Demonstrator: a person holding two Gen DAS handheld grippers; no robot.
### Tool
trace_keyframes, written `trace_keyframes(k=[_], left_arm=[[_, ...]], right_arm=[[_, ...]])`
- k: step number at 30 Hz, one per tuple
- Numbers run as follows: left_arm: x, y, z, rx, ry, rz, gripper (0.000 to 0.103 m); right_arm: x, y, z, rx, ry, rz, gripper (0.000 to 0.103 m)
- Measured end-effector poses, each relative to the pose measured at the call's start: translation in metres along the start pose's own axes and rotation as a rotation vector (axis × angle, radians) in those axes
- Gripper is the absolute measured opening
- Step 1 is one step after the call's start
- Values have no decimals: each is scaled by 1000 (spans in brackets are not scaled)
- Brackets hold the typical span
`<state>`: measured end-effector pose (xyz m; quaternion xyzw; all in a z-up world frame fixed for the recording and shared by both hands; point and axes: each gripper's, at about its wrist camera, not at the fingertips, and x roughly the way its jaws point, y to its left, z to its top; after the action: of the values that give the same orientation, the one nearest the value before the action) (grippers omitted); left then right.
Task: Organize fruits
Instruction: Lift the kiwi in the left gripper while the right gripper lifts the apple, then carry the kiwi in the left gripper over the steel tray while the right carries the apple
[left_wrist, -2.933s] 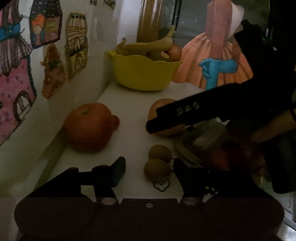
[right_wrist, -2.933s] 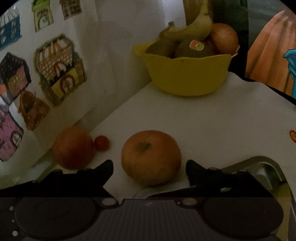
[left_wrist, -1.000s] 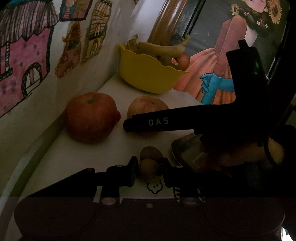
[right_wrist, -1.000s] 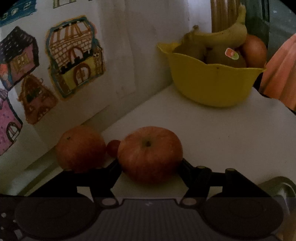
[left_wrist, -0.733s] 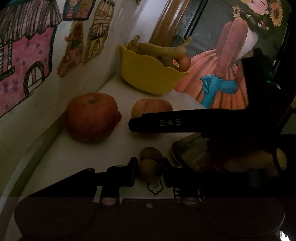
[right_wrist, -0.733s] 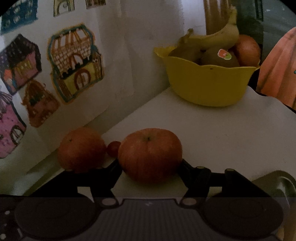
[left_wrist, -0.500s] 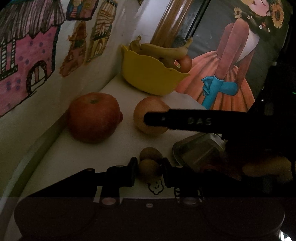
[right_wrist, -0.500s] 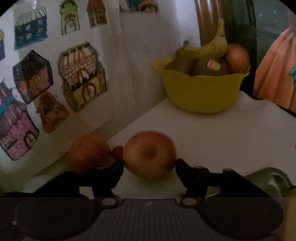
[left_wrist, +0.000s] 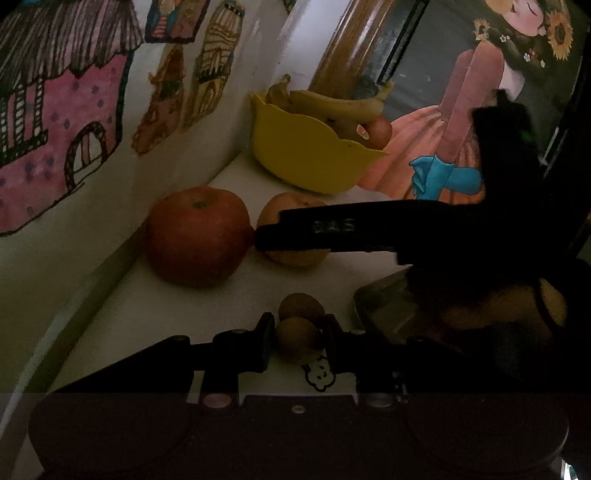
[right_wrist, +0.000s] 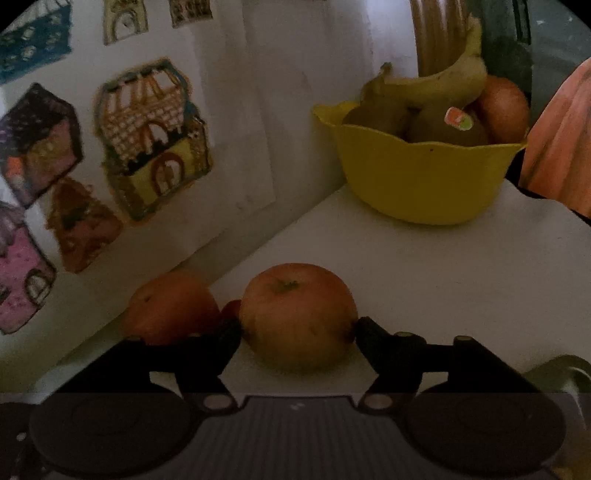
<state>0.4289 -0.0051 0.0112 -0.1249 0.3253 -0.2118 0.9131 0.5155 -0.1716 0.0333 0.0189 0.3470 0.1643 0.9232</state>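
My left gripper is shut on a small brown fruit low on the white table. A second small brown fruit lies just beyond it. An apple sits between the fingertips of my right gripper, whose jaws are opening with both tips still against the apple's sides. In the left wrist view one right finger crosses in front of that apple. A bigger red apple stands to its left, with a tiny red fruit wedged between the two.
A yellow bowl with a banana and other fruit stands at the back of the table. A metal tray lies at the right. The wall with house drawings runs close along the left.
The left gripper has closed on the small brown fruit and stays there. The right gripper took hold of the apple, shifted it a little, and its jaws now stand slightly wider.
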Motion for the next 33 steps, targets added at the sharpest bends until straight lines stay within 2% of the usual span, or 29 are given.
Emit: trace_keyframes(k=[6,12,17,25,33], left_arm=[[1,-2,1,13,2,9,30],[2,-3,2,22,1,10,30],[2,-1,2,16,1,2,30],[-8,0,-2,11,-21,-36,30],[-21,-8,-3,40,-83,-106,30]], right_arm=[[16,2,3,3,0,-8,74],[10,5,-6,-6,-18,-33,74],[-3,13,-17,-12,-46,-8,74],[-38,8,-20,16,-96,16,74],[-103,-6,-25,2,-151,-6,74]])
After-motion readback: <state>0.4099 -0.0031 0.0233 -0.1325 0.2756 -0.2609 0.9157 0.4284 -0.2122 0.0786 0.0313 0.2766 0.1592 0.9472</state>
